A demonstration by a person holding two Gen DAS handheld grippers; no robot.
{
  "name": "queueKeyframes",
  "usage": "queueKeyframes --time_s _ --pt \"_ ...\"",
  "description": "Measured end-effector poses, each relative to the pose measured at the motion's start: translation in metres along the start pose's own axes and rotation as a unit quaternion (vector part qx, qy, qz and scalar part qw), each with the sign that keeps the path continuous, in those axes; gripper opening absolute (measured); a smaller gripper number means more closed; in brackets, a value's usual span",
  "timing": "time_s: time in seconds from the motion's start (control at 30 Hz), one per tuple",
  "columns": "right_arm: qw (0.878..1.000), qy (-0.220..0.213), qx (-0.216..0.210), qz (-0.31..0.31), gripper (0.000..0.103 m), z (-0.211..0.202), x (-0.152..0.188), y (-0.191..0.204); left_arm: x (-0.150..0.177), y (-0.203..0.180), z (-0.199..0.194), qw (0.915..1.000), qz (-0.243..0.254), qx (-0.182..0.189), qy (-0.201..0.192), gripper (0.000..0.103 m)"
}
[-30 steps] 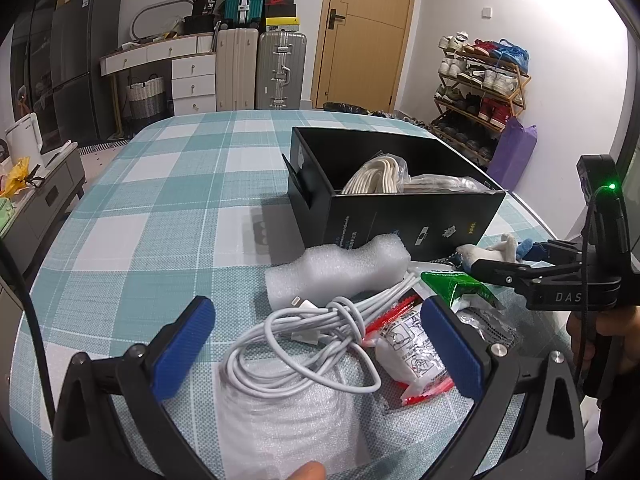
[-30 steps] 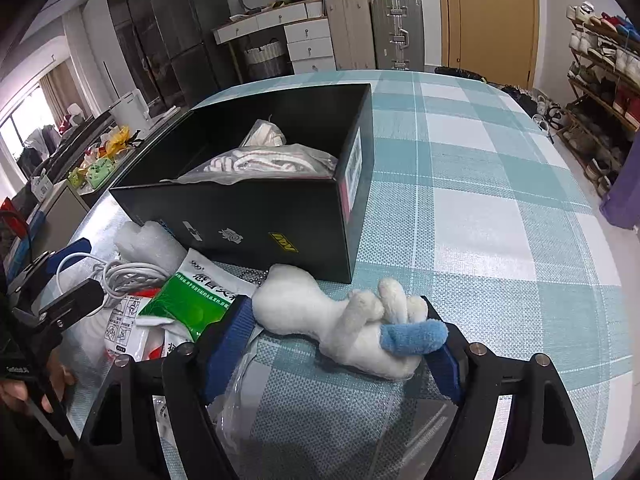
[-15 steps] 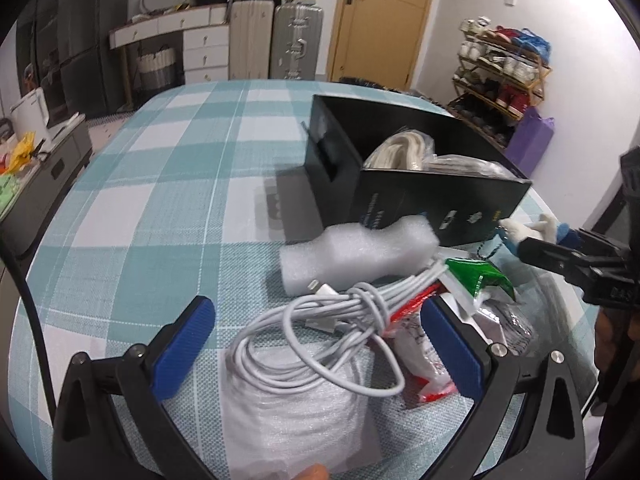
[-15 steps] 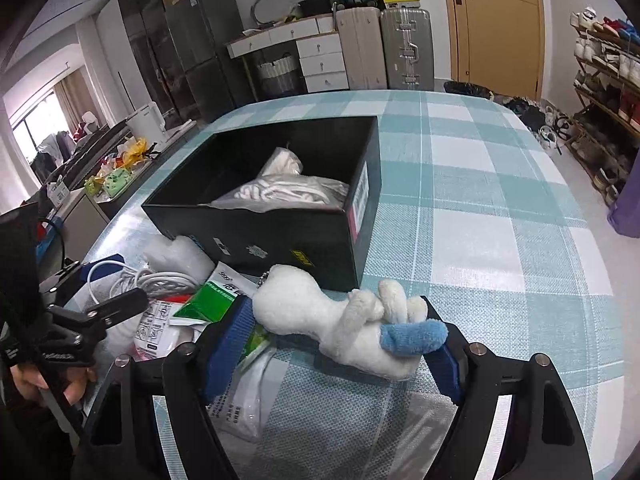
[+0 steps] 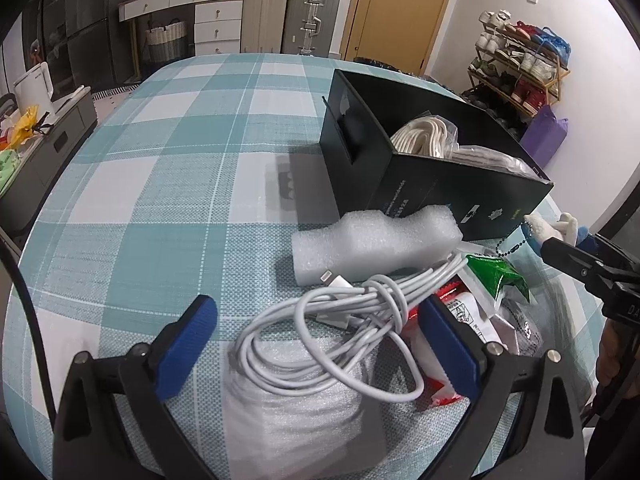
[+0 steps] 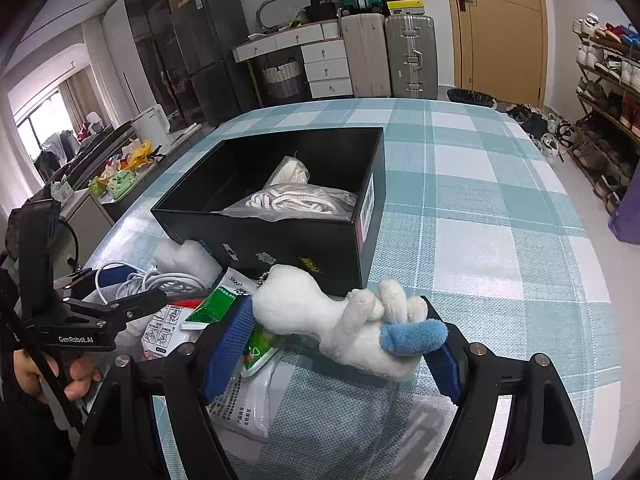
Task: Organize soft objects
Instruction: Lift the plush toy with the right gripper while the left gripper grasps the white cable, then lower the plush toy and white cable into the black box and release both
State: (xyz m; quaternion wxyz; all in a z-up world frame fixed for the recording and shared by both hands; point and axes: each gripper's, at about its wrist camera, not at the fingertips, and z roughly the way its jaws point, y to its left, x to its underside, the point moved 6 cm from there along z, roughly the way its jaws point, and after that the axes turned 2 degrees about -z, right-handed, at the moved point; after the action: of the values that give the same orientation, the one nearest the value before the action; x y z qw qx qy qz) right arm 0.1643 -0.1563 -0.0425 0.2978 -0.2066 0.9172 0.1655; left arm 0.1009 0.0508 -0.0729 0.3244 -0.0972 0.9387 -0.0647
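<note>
1. Right gripper [image 6: 340, 344]: fingers closed on the white plush toy with a blue tip [image 6: 344, 324], held just in front of the open black cardboard box [image 6: 304, 248].
2. Left gripper [image 5: 320, 344]: fingers spread wide, empty, straddling the coiled white cable [image 5: 340, 320] on the teal-checked bench [image 5: 160, 200].

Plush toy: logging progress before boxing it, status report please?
Right gripper shut on plush toy, lifted near black box. Left gripper open over white cable. Box holds bagged rope; room left.
</note>
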Motion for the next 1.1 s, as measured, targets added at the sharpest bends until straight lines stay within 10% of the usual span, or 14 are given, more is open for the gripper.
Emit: queueKeyframes --time_s 0.2,1.1 --pt "1.0 -0.002 0.0 -0.002 0.081 -0.001 0.0 0.0 0.002 -0.005 -0.003 0.9995 0.028 -0.011 -0.005 0.072" --pt "0.999 -0.038 -0.009 -0.025 0.081 -0.031 -0.013 0.014 -0.017 -0.014 -0.057 0.9956 0.027 0.023 -0.086 0.07"
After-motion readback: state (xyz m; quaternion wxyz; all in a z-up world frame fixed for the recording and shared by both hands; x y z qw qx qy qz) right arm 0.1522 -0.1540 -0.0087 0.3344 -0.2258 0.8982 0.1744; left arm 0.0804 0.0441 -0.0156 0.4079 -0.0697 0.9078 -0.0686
